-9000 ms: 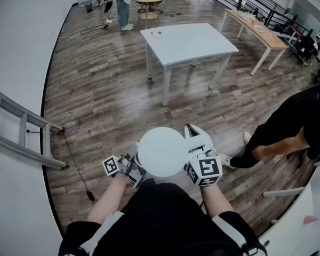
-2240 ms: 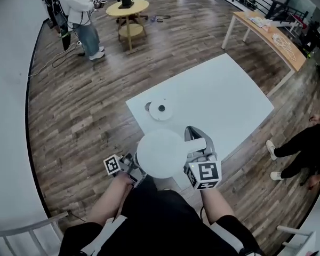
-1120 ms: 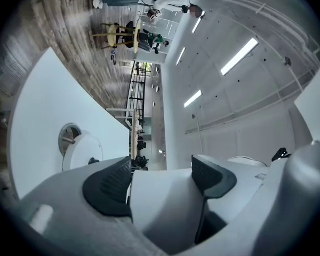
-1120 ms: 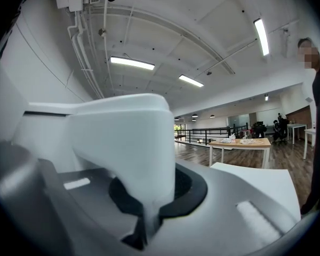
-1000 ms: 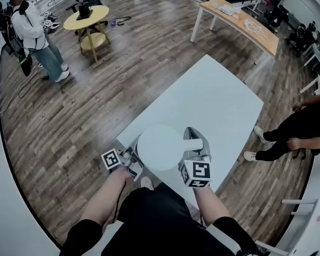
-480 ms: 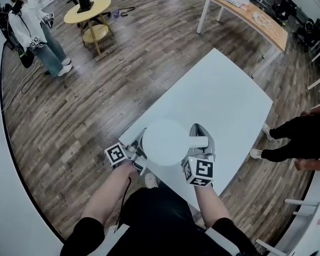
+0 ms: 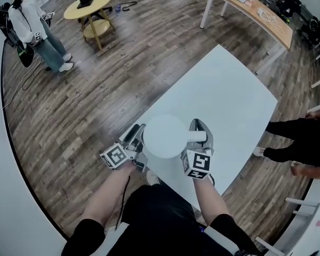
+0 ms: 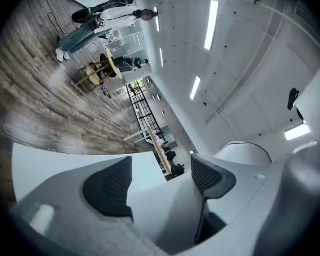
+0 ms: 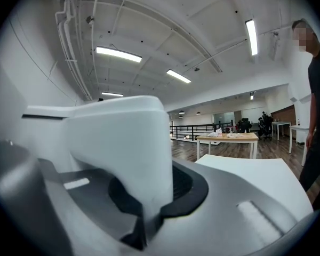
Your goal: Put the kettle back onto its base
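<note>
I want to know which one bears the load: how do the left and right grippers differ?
The right gripper clamps the white kettle's handle, though its jaws have just been opening slightly; the left gripper stands open on nothing. The left gripper is rolled sideways, its view tilted; the right gripper sits level. Both flank the kettle.
</note>
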Available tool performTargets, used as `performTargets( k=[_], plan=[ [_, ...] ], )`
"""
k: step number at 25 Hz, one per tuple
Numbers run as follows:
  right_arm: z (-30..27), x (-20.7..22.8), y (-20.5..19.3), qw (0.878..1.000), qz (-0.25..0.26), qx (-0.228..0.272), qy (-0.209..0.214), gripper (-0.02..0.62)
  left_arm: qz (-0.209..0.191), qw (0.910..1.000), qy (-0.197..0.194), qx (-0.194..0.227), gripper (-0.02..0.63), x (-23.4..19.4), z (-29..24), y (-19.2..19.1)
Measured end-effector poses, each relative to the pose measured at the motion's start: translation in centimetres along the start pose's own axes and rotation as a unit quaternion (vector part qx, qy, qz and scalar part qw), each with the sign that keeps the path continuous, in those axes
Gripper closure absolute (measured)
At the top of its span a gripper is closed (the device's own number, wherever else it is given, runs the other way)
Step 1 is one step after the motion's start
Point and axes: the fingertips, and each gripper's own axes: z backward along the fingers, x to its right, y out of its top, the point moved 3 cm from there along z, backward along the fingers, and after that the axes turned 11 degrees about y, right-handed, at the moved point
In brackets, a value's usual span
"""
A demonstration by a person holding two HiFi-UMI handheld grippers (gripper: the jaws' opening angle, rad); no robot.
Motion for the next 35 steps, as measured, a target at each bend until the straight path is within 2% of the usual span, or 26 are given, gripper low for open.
performTargets(
  k=[5, 9, 12, 15, 19, 22, 25, 35],
  plan=[
    [-1.0, 0.2, -1.5, 1.0, -0.005, -0.007, 0.01, 0.571, 0.037, 0.9988, -0.03, 0.01, 0.278, 1.1, -0.7, -0.1],
    [-1.6, -0.2, -1.8, 1.0, 0.007, -0.001, 0.022, 0.571, 0.039, 0.999, -0.017, 0.011, 0.335, 0.6, -1.0, 0.0],
    [-1.8, -0.1, -1.7, 1.0, 0.008, 0.001, 0.027, 0.571, 0.016, 0.9998, -0.012, 0.007, 0.411, 0.7, -1.2, -0.1],
    [-2.0, 0.4, -1.8, 1.0, 0.002, 0.003, 0.024, 0.571, -0.036, 0.9993, 0.009, 0.001, 0.487, 0.7, -1.8, 0.0],
    [-1.7, 1.3, -2.4, 1.0, -0.016, 0.001, 0.013, 0.572, -0.067, 0.9976, 0.013, -0.012, 0.511, 1.1, -2.4, -0.2],
    [-1.6, 1.5, -2.6, 1.0, -0.016, -0.003, 0.013, 0.574, -0.075, 0.997, 0.007, -0.017, 0.523, 1.4, -2.6, -0.3],
    [-1.5, 1.4, -3.2, 1.0, -0.017, -0.01, 0.014, 0.572, -0.081, 0.9962, 0.021, -0.022, 0.546, 0.6, -2.5, -0.8],
    [-0.9, 1.5, -3.4, 1.0, -0.002, 0.003, 0.016, 0.578, -0.116, 0.9925, 0.036, -0.013, 0.603, 0.0, -2.7, -1.5]
  ],
)
